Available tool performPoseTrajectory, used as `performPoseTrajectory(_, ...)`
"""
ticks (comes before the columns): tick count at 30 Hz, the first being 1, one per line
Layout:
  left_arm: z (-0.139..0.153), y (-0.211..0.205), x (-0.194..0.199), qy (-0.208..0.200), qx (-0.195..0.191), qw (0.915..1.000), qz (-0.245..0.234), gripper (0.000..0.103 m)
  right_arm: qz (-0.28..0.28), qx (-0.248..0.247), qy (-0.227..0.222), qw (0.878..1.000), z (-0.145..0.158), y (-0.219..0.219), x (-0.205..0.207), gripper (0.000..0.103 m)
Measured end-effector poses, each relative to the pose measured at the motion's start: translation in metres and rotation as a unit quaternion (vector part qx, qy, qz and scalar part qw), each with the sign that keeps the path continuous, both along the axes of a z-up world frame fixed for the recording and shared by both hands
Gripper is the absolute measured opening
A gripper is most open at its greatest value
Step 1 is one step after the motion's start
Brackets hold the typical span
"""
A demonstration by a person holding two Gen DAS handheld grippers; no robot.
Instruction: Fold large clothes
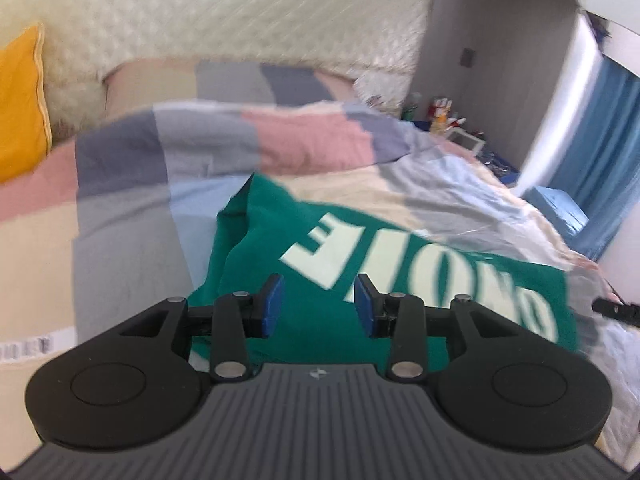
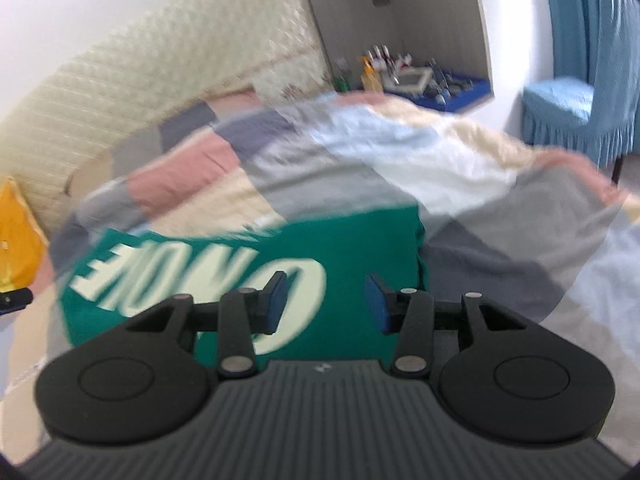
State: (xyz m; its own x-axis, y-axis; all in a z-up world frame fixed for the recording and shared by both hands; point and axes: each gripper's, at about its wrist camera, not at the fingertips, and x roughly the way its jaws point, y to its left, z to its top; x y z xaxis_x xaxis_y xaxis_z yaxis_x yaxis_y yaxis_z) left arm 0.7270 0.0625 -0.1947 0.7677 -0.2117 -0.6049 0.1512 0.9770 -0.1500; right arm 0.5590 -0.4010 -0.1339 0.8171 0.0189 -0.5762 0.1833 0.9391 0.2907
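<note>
Green shirt (image 1: 384, 248) lies folded on the bed (image 1: 120, 216). Left claw (image 1: 318, 306) and right claw (image 2: 326, 304), both released and empty, hover above it.

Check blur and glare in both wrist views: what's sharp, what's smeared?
Left wrist: left gripper sharp; shirt lettering and quilt motion-smeared; fisheye bends the wall edges. Right wrist: right gripper sharp; shirt print and quilt smeared more. No harsh glare in either; light is soft.
</note>
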Motion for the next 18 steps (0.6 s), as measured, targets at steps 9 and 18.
performPoseTrajectory(9, 0.097, -0.011, -0.115, -0.047, 0.001, 0.9986, -0.023, 0.044, 0.04, -0.012, -0.071, 0.997, 0.111, 0.046, -0.092, 0.047)
performPoseTrajectory(18, 0.153, -0.008, -0.242, -0.079, -0.007, 0.9963, -0.033, 0.044, 0.078, -0.019, -0.118, 0.99, 0.183, 0.088, -0.203, 0.047)
